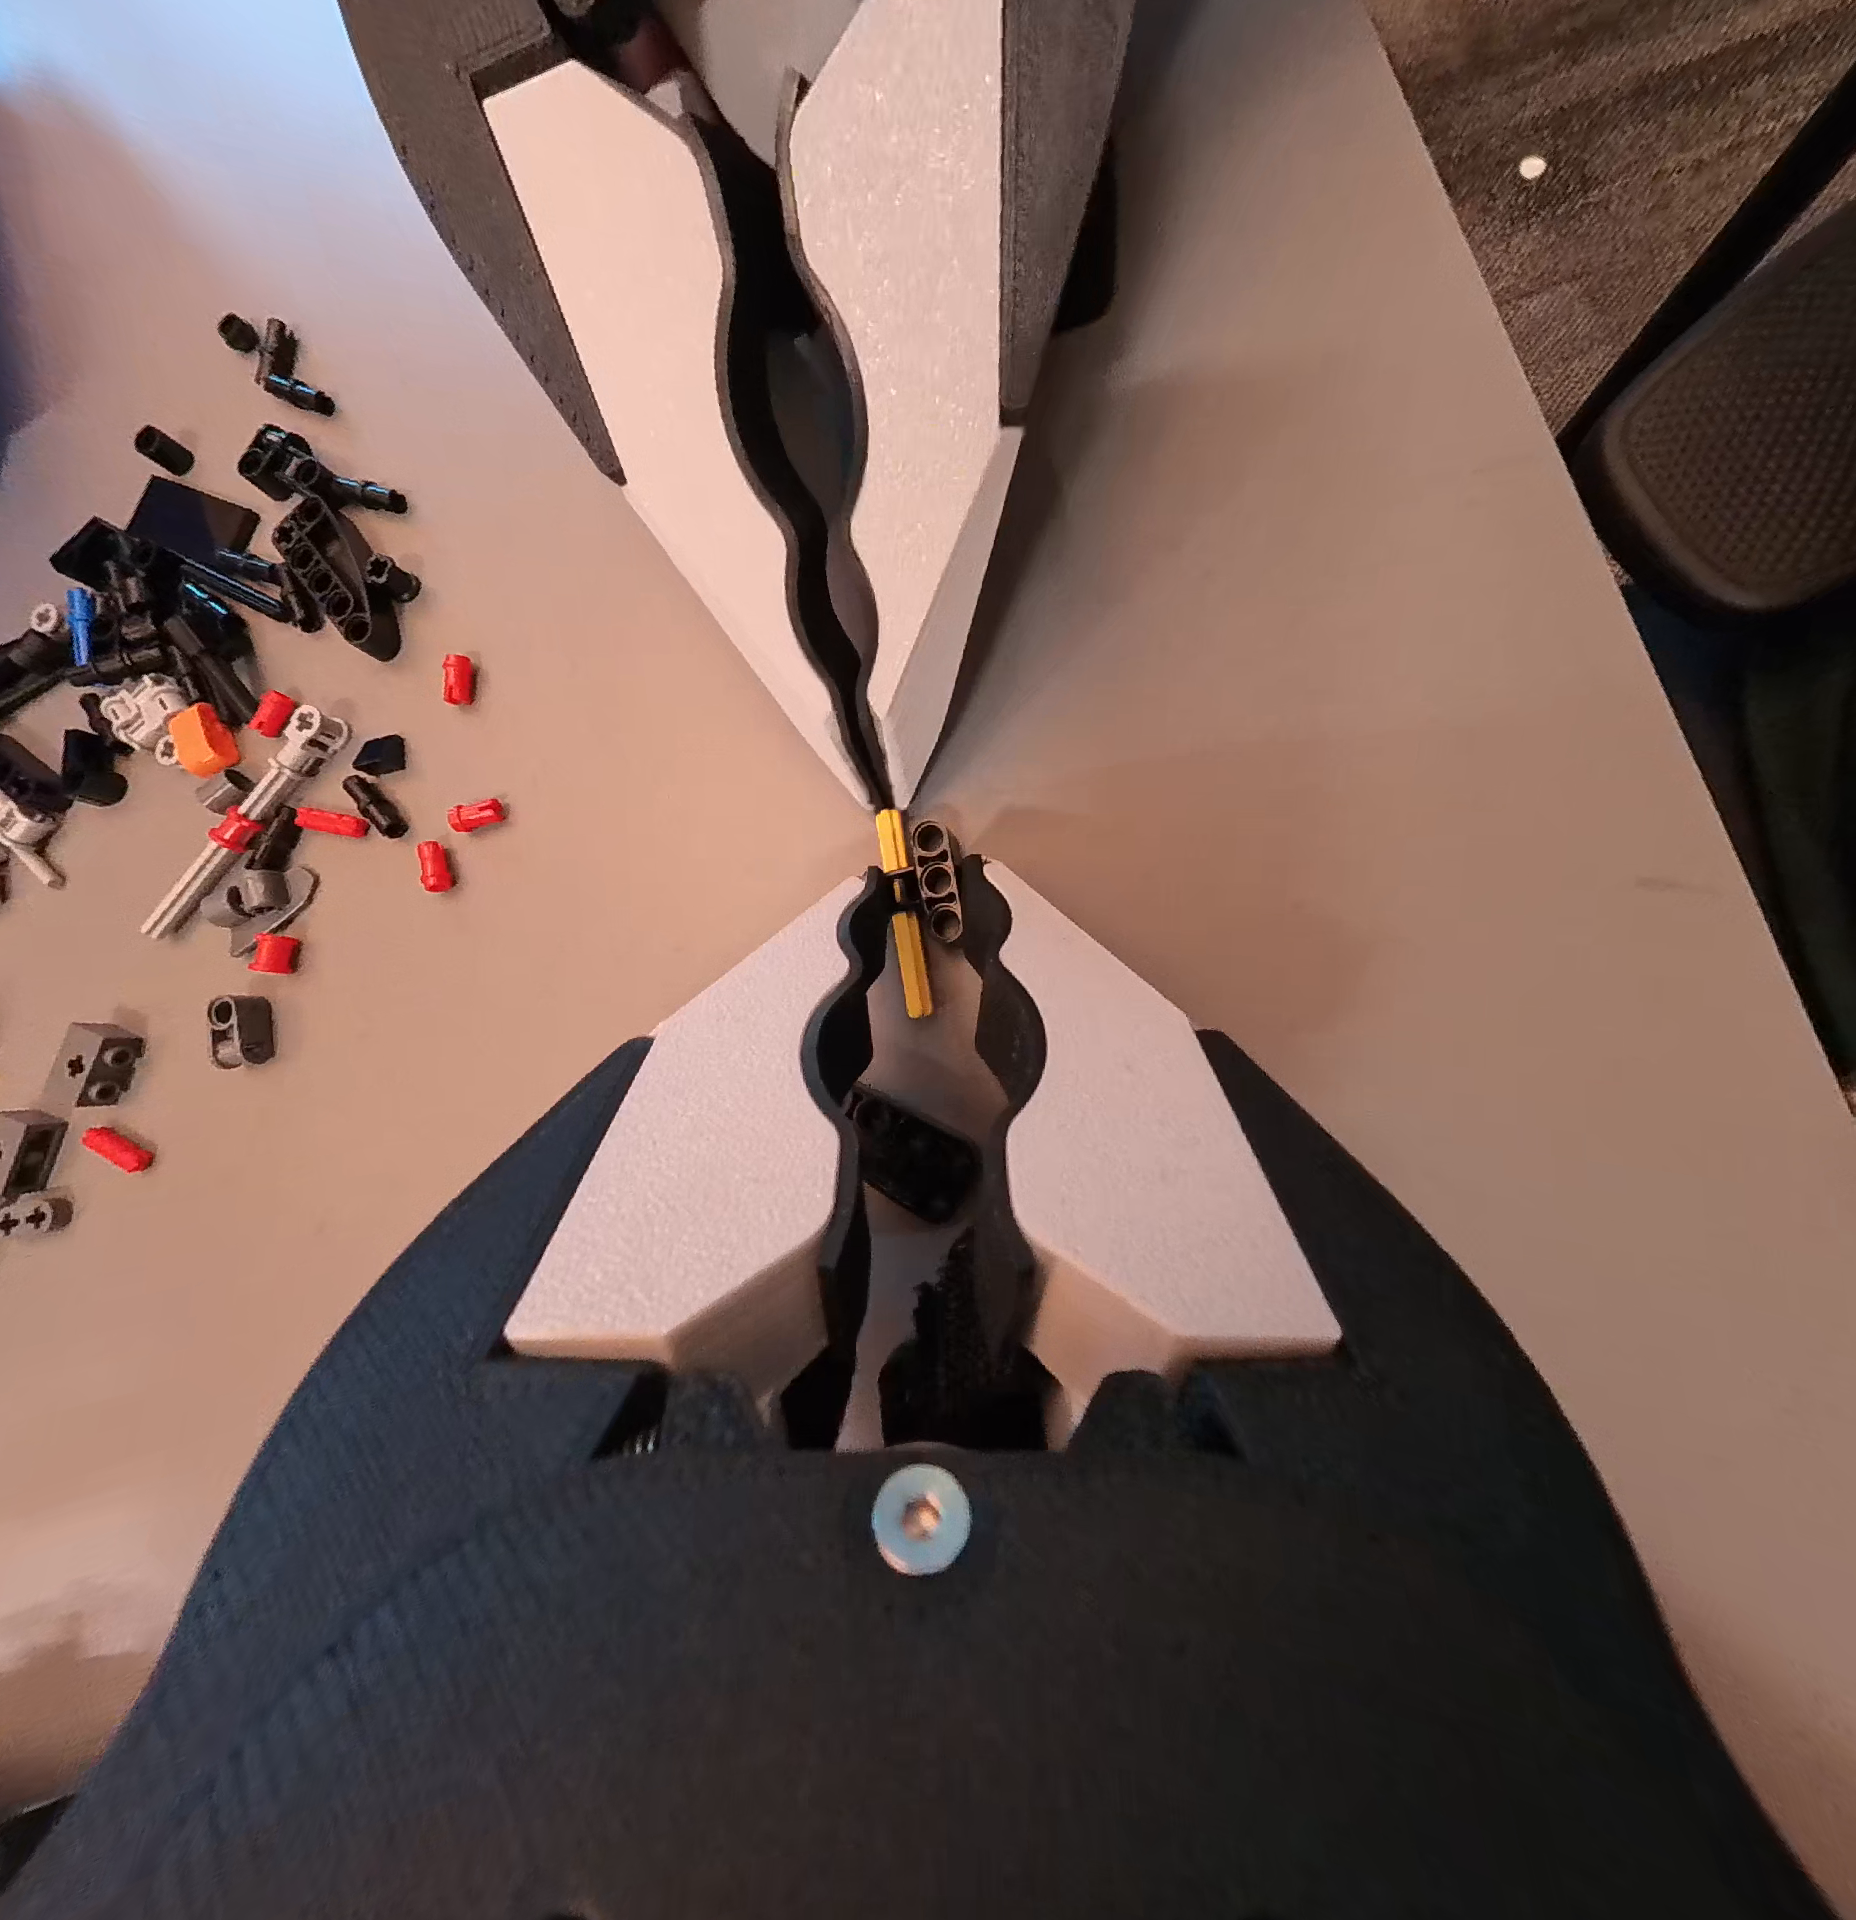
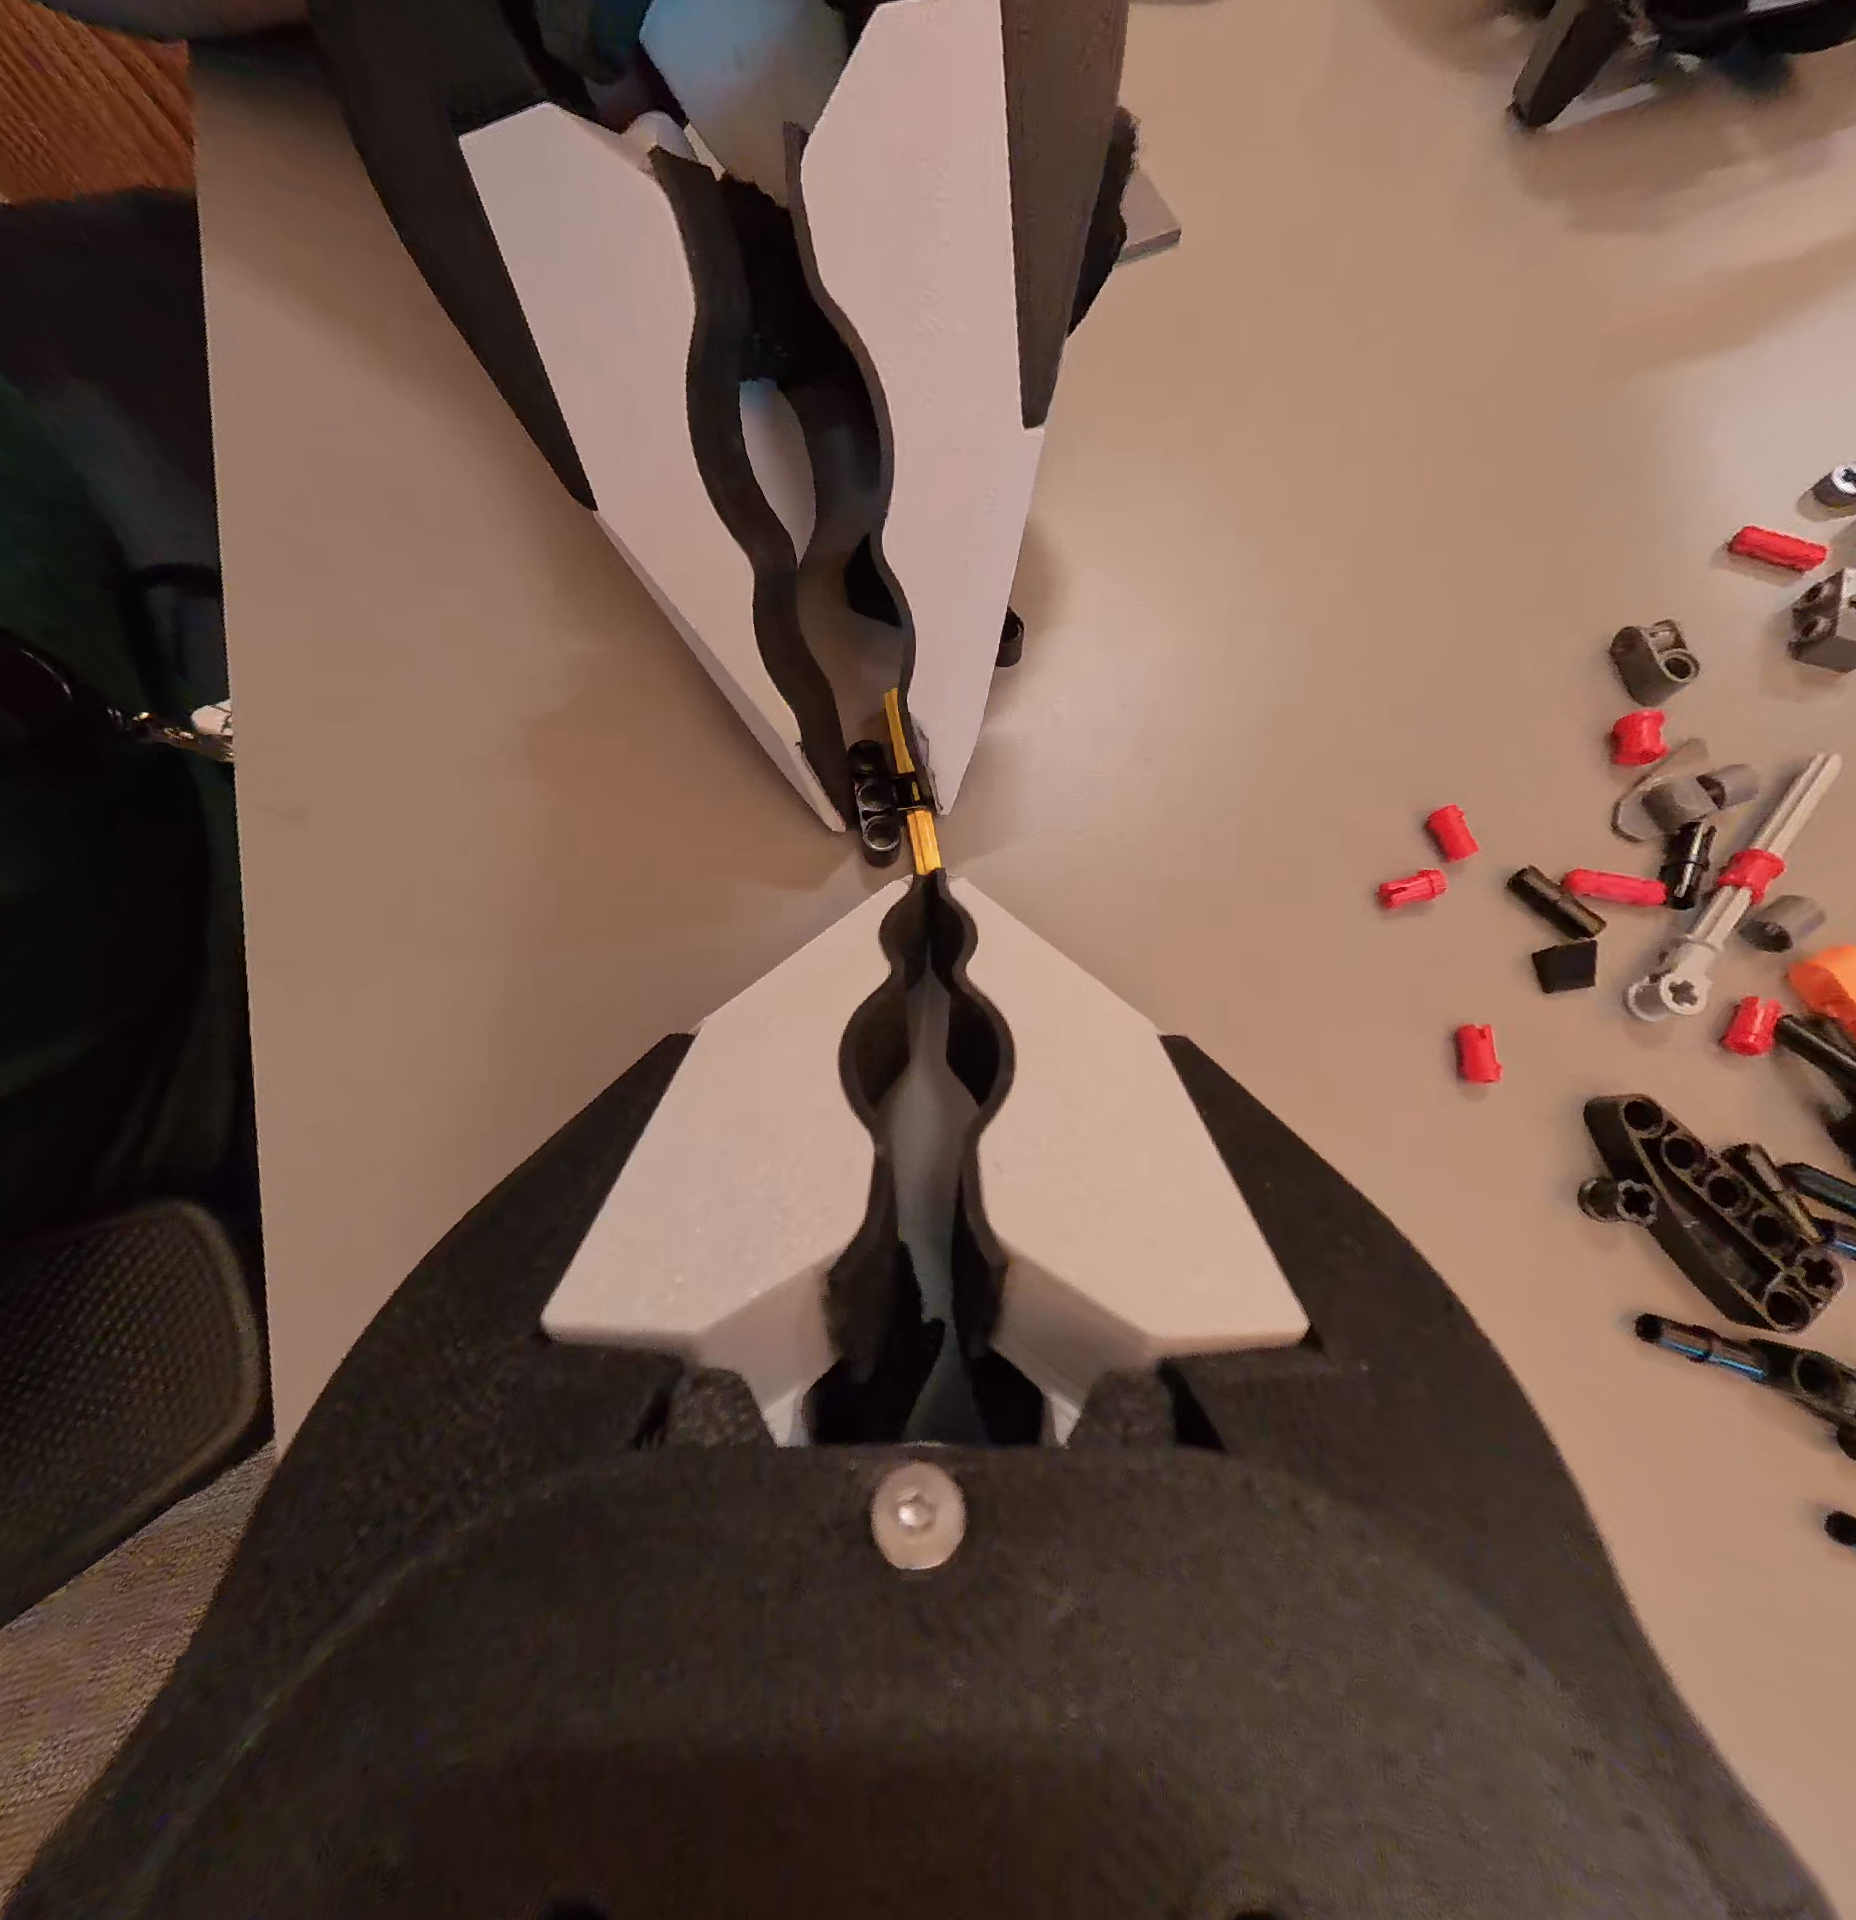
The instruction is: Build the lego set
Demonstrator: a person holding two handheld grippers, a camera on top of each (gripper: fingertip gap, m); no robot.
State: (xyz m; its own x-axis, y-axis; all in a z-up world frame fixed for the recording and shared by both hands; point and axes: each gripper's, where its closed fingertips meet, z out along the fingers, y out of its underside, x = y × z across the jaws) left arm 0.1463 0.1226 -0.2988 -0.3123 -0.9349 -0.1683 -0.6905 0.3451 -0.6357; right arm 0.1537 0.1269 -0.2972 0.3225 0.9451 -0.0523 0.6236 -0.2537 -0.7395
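Left wrist view. At far left a scatter of loose pieces [image 1: 207, 727] lies on the beige table [image 1: 612, 727]: black beams and pins, grey connectors, one orange piece [image 1: 205, 740] and several short red bushes [image 1: 436, 865]. None of them touches either tool. At centre my left tongs [image 1: 924, 885] reach up from the lower edge and are clamped on a small assembly, a yellow axle [image 1: 908, 935] with a short black three-hole beam [image 1: 936, 881] joined to its right side. The axle's lower end runs down between the two fingers. From the top edge my right tongs [image 1: 888, 805] point down to meet them tip to tip, closed on the axle's upper end. At far right the table edge gives way to grey carpet [image 1: 1630, 156] and a black mesh chair part [image 1: 1755, 457].

Right wrist view. The same joint appears from the opposite side. At left the chair part and the table edge show. At centre my right tongs [image 2: 929, 878] rise from below, pinched shut on the axle's tip, and the left tongs [image 2: 888, 800] come down from above around the beam and axle. The assembly is held above the table between both tools. At right the loose pieces lie well apart from the tongs.
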